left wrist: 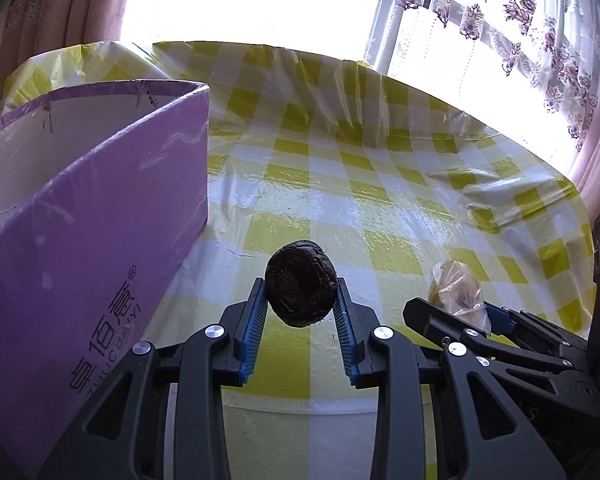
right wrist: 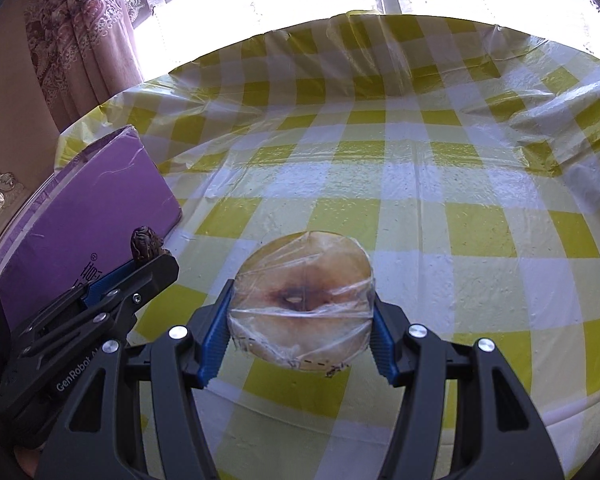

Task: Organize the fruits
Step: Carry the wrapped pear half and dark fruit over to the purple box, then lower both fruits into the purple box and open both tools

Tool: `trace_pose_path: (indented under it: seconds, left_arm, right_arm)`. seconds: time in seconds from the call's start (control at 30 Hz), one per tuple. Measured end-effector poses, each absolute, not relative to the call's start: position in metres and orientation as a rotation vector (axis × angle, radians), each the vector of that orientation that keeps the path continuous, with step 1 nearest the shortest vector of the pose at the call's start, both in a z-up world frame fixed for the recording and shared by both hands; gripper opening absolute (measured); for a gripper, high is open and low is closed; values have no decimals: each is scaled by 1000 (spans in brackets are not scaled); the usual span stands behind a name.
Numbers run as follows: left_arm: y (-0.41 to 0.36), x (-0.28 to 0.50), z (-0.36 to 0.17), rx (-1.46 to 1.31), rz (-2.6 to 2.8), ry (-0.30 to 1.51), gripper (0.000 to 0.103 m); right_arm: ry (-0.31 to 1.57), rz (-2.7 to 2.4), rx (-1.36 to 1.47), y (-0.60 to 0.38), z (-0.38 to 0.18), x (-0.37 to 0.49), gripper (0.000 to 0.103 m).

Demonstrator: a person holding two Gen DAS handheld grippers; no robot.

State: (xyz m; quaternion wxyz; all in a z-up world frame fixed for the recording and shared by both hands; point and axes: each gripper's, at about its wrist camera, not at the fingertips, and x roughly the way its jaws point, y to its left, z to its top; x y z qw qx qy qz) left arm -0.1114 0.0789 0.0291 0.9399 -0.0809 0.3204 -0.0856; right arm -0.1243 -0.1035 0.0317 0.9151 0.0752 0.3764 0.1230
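Above a table draped in yellow-and-white checked plastic cloth [left wrist: 380, 184], the left gripper [left wrist: 301, 300] pinches a dark, wrinkled round fruit [left wrist: 301, 284] between its blue pads [left wrist: 256, 316], the fruit held clear of the cloth. A purple cardboard box [left wrist: 100, 220], open at the top, stands at ten o'clock from that fruit in the left wrist view. At three o'clock from the fruit, the right gripper [right wrist: 302, 316] clamps a pale yellow fruit half wrapped in clear film [right wrist: 300, 300], cut face toward the camera, its brown core showing. In the right wrist view the left gripper sits at nine o'clock, just beside the box. Bright windows with patterned curtains [left wrist: 540, 40] back the table.
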Motion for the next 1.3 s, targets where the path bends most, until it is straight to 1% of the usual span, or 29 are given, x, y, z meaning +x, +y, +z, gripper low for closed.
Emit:
trace_pose_path:
  seconds: [0.17, 0.27, 0.63, 0.8, 1.07, 1.17, 1.3]
  left_arm:
    - [83, -125, 32, -144, -161, 629, 31]
    - [90, -137, 43, -136, -147, 587, 31]
    - [121, -201, 116, -52, 37, 282, 31]
    - [160, -215, 128, -126, 101, 248, 31]
    - [212, -233, 133, -171, 224, 218, 31]
    - [229, -235, 133, -173, 275, 231, 31]
    - [248, -225, 127, -188, 333, 308, 31]
  right_arm:
    - [780, 270, 154, -97, 32, -132, 60]
    - [769, 304, 181, -90, 37, -140, 60]
    - [585, 476, 198, -44, 113, -170, 60]
    - [546, 557, 146, -7, 135, -177, 60]
    - [538, 666, 73, 55, 149, -175, 60]
    - [541, 694, 40, 75, 149, -173, 60]
    - [568, 690, -32, 105, 147, -162, 60]
